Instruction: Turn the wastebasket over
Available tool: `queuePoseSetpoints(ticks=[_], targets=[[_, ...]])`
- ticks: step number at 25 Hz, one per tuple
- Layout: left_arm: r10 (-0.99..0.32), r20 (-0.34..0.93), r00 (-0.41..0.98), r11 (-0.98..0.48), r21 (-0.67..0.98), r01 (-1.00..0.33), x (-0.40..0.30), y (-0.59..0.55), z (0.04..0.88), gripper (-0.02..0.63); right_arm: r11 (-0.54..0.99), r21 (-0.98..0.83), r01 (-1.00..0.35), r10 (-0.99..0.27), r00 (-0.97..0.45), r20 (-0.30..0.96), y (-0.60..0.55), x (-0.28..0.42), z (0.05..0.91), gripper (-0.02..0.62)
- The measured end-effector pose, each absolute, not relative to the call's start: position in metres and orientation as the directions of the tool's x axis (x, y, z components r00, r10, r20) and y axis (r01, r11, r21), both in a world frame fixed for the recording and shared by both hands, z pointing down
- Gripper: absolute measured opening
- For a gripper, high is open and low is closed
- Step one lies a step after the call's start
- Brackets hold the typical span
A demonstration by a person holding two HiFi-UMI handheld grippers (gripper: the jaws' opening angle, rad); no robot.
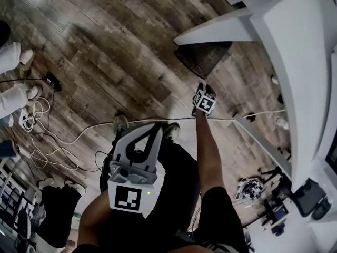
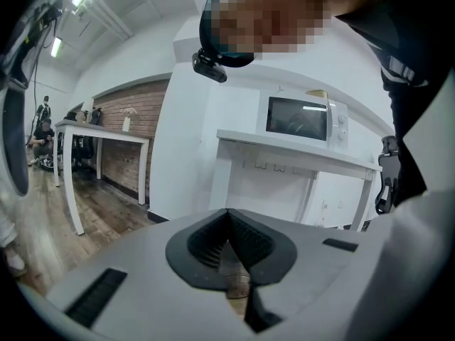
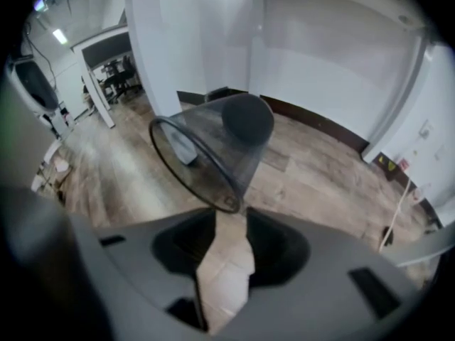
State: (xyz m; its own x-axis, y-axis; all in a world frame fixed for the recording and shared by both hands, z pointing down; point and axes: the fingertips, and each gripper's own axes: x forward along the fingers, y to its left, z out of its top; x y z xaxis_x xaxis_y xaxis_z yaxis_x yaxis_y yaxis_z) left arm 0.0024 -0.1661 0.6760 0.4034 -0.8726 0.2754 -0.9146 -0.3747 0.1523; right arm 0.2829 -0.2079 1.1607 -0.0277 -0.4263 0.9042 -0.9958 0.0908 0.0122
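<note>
A black mesh wastebasket (image 1: 202, 57) lies on its side on the wood floor, partly under a white desk. In the right gripper view the wastebasket (image 3: 217, 144) shows its round rim turned to the left and its closed bottom pointing away. My right gripper (image 1: 204, 87) reaches steeply down at it; its jaws (image 3: 227, 219) stand open, with the lowest part of the rim just ahead of their tips and only floor between them. My left gripper (image 1: 151, 128) hangs close to the body, away from the basket. In its own view the left gripper (image 2: 229, 217) is shut on nothing.
A white desk (image 1: 295, 46) runs along the right, its crossbar (image 1: 216, 31) over the basket. Cables (image 1: 52, 141) snake over the floor at left, near another person's shoes (image 1: 26, 57). A white pillar (image 3: 153, 48) stands behind the basket. A microwave (image 2: 302, 118) sits on a shelf.
</note>
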Motion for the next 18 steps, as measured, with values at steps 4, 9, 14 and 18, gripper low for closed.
queuePoseSetpoints(ticks=[4, 9, 14, 18], targets=[[-0.875, 0.279, 0.396, -0.364, 0.160, -0.917, -0.001, -0.165, 0.686, 0.035, 0.046, 0.030, -0.998, -0.422, 0.008, 0.906, -0.221, 0.286, 1.179, 0.152], [-0.874, 0.296, 0.386, -0.350, 0.170, -0.921, -0.005, -0.157, 0.696, 0.035, 0.014, 0.054, -0.998, -0.425, 0.043, 0.904, -0.236, 0.290, 1.189, 0.145], [-0.868, 0.307, 0.391, -0.351, 0.178, -0.919, -0.008, -0.148, 0.701, 0.035, -0.052, 0.072, -0.996, -0.418, 0.087, 0.904, -0.241, 0.299, 1.189, 0.077], [-0.868, 0.314, 0.385, -0.345, 0.176, -0.922, -0.014, -0.144, 0.700, 0.035, -0.004, 0.075, -0.997, -0.404, 0.070, 0.912, -0.236, 0.292, 1.187, 0.075]])
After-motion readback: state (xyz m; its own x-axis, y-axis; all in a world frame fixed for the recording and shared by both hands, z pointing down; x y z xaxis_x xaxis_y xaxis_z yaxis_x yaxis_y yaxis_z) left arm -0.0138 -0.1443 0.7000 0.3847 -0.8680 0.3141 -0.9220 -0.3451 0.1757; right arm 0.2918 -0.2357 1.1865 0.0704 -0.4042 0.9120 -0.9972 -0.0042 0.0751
